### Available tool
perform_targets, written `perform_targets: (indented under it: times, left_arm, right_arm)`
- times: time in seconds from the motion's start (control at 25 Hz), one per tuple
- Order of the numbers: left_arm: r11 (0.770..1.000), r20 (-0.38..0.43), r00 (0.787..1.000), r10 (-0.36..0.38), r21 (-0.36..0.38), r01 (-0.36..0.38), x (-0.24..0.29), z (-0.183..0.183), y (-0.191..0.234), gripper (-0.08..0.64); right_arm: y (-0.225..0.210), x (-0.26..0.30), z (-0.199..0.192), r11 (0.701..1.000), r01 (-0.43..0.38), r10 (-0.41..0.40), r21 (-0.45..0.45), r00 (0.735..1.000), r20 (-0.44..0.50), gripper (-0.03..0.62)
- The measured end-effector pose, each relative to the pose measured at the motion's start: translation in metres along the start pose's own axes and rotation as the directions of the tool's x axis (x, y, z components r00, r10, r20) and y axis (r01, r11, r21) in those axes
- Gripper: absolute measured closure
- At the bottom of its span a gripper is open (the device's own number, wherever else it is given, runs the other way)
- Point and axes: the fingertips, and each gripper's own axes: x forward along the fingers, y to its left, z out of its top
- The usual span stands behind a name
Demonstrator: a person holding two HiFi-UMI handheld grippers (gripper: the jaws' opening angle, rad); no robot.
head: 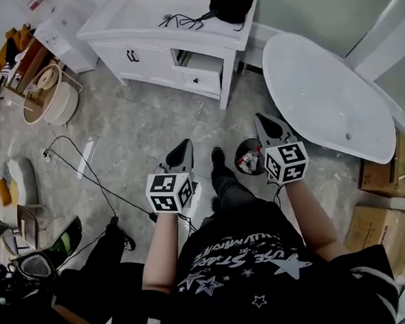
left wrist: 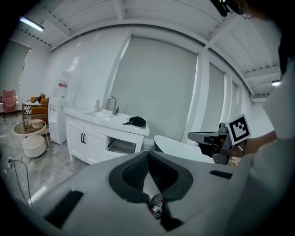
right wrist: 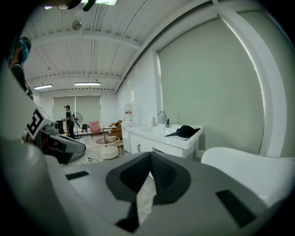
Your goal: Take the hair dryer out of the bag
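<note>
A black bag (head: 232, 4) lies on top of the white vanity (head: 139, 18) at the far side of the room, with a black cord (head: 183, 19) trailing out of it to the left. The hair dryer itself is hidden. The bag also shows small in the left gripper view (left wrist: 136, 121) and in the right gripper view (right wrist: 186, 131). My left gripper (head: 183, 147) and right gripper (head: 261, 120) are held in front of my body, well short of the vanity, both pointing toward it. Both are shut with nothing between their jaws.
A white bathtub (head: 325, 95) stands to the right of the vanity. A small round bin (head: 249, 156) with rubbish sits on the floor between my grippers. One vanity drawer (head: 198, 72) is pulled open. Cables (head: 79, 165) cross the floor at left, near round stools (head: 44, 95).
</note>
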Motion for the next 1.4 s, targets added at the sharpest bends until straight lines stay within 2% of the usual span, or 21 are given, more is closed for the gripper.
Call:
perform_targets:
  times: [0.24, 0.52, 0.56, 0.64, 0.96, 1.2, 1.4]
  left_arm:
    - [1.000, 0.021, 0.999, 0.028, -0.010, -0.027, 0.002, 0.010, 0.026, 0.549]
    - [1.000, 0.010, 1.000, 0.028, -0.003, -0.028, 0.039, 0.033, 0.060, 0.548]
    - [1.000, 0.010, 1.000, 0.026, -0.005, -0.026, 0.046, 0.037, 0.065, 0.523]
    - [1.000, 0.006, 1.000, 0.019, -0.007, -0.019, 0.061, 0.047, 0.076, 0.460]
    - [1.000, -0.021, 1.000, 0.018, -0.005, -0.018, 0.133, 0.086, 0.116, 0.309]
    - [1.000, -0.026, 0.999, 0.020, 0.008, -0.020, 0.183, 0.115, 0.136, 0.247]
    - [0.999, -0.038, 0.999, -0.014, 0.048, 0.015, 0.231, 0.137, 0.137, 0.239]
  right_arm:
    - [0.007, 0.030, 0.010, 1.000, -0.028, 0.028, -0.003, 0.999, 0.018, 0.586]
    - [-0.018, 0.086, 0.023, 1.000, -0.010, 0.010, -0.009, 1.000, 0.019, 0.584]
    - [-0.021, 0.096, 0.026, 1.000, -0.014, 0.014, -0.004, 1.000, 0.019, 0.583]
    - [-0.029, 0.118, 0.033, 1.000, -0.024, 0.024, 0.007, 1.000, 0.019, 0.515]
    - [-0.069, 0.207, 0.061, 0.998, -0.041, 0.041, 0.051, 0.999, -0.002, 0.474]
    - [-0.104, 0.250, 0.071, 0.997, -0.029, 0.030, 0.067, 0.999, -0.012, 0.457]
    - [-0.142, 0.277, 0.077, 0.997, 0.004, -0.003, 0.082, 1.000, -0.014, 0.454]
